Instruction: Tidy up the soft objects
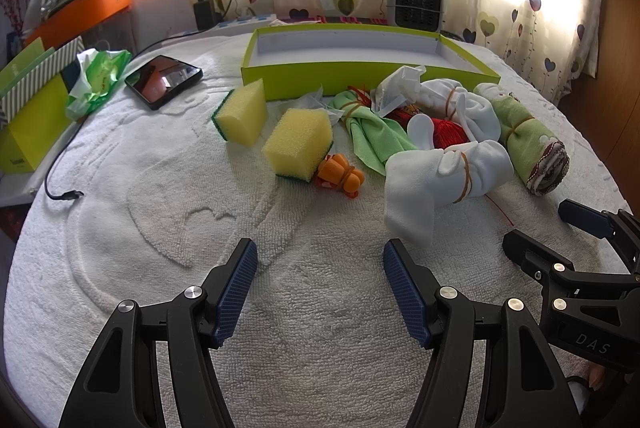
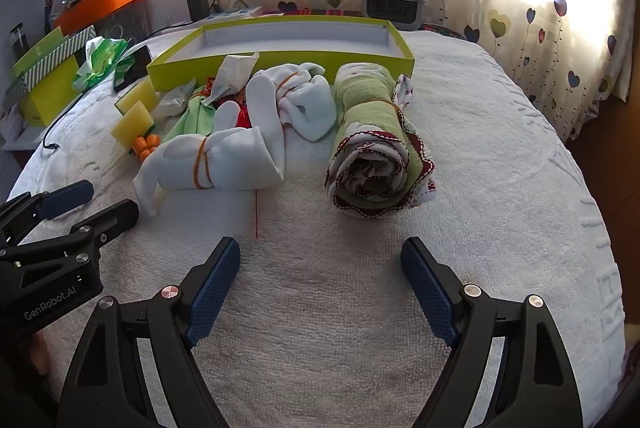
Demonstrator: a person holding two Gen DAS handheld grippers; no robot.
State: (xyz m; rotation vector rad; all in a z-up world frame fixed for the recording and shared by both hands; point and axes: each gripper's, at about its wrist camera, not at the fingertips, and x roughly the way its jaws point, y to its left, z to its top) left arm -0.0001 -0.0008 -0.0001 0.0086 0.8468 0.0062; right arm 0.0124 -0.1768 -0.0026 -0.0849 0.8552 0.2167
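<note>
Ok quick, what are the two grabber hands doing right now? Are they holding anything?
Left gripper: open, holding nothing, over the white towel.
Right gripper: open, holding nothing, short of the rolled green towel.

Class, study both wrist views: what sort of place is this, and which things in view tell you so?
Most likely a home bedroom: a white towel spread over a bed-like surface, heart-print curtains at a bright window, and a small heater with chargers behind a lime box.
</note>
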